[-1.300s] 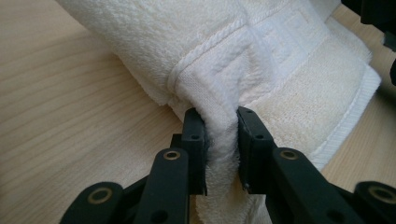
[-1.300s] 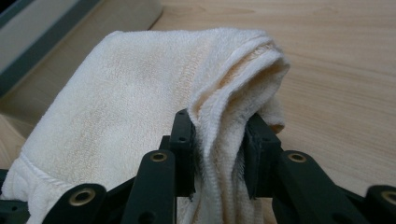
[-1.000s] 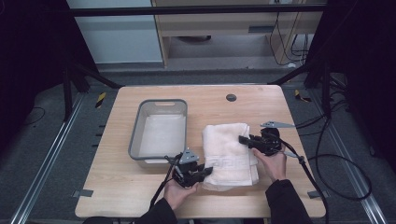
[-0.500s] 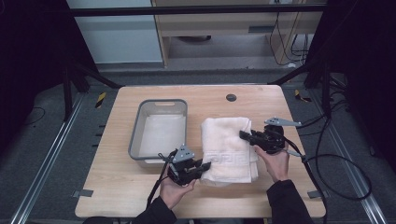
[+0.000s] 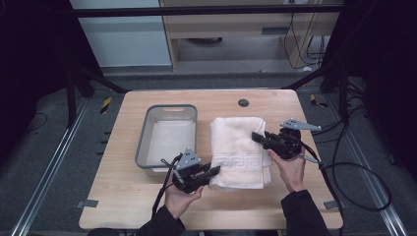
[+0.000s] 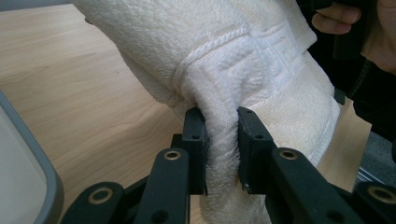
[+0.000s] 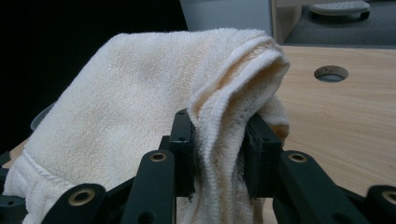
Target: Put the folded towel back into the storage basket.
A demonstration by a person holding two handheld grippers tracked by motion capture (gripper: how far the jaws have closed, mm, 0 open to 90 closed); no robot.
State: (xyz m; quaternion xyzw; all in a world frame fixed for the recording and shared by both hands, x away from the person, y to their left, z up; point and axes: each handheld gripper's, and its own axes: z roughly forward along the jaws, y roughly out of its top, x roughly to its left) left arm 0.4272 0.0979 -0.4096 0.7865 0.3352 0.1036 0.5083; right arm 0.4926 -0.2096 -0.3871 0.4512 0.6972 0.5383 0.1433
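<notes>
High view puts the folded white towel (image 5: pixel 240 151) mid-table at the grey bin's (image 5: pixel 167 135) 3 o'clock, the left gripper (image 5: pixel 212 171) clamped on its 7 o'clock corner and the right gripper (image 5: pixel 256 137) on its 3 o'clock edge, apparently to lift it evenly.
</notes>
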